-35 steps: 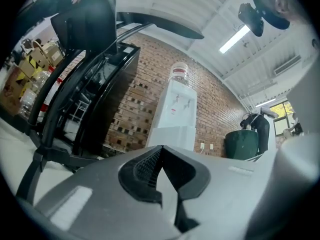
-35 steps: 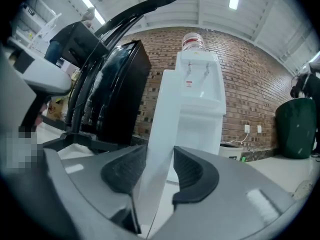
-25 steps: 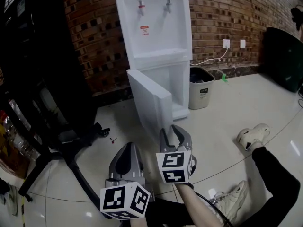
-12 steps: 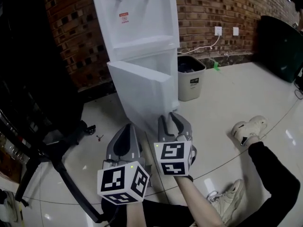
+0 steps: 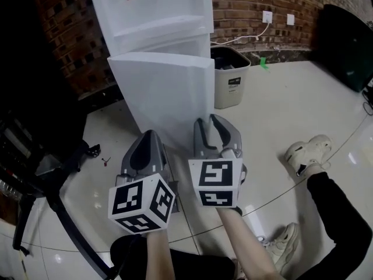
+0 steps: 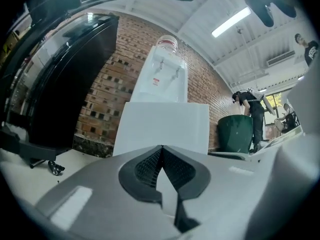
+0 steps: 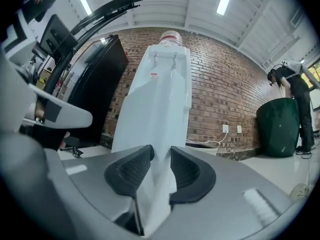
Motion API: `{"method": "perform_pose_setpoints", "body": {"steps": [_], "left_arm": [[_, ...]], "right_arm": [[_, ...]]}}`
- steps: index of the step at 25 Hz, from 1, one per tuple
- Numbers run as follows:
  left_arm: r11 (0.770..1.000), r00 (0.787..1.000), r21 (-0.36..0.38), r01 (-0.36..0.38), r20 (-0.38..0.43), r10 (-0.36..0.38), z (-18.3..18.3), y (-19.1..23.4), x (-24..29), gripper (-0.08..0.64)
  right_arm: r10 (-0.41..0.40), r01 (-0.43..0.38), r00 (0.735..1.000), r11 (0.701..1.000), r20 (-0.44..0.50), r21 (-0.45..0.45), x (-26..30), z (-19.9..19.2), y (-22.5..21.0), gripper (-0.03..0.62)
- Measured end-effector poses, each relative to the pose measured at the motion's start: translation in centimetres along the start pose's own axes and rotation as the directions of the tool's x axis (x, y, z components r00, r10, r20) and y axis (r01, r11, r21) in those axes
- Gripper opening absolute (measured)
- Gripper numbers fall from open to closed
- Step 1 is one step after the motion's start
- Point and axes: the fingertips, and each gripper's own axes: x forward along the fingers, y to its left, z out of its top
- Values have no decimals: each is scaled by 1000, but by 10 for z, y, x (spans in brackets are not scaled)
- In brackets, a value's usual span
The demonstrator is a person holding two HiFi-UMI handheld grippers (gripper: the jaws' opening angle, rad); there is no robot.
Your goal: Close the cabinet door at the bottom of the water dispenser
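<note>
Head view: two grippers [image 5: 148, 137] [image 5: 208, 125], one cabinet door [image 5: 163, 92].

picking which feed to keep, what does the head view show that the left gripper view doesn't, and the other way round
Head view only: the person's shoes, trouser leg and a wall socket. Left gripper view only: the water bottle atop the dispenser, its taps, a ceiling light, a person in the background. Both: the white cabinet door and the brick wall.

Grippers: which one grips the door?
The right gripper: its jaws have just closed on the cabinet door edge. The left gripper is shut, empty.
</note>
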Motion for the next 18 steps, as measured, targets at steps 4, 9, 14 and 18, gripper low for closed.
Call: {"method": "perform_pose_setpoints", "body": {"steps": [4,9,14,18], "left_arm": [[1000,1000,19,-5,-12,5,-11,6,24,17],[999,1000,48,-6,-27,7,-21,11,55,17],[998,999,62,-5,-37,7,-33,17,86,17],[997,999,83,-7,-52,11,-41,22,108,17]], "right_arm": [[-12,12,1000,1000,17,-6,14,-3,-13,117],[-37,38,998,999,44,-19,33,-5,-31,117],[-64,66,995,997,80,-30,54,-8,-47,113],[-87,91,991,995,106,-31,74,-11,-59,104]]}}
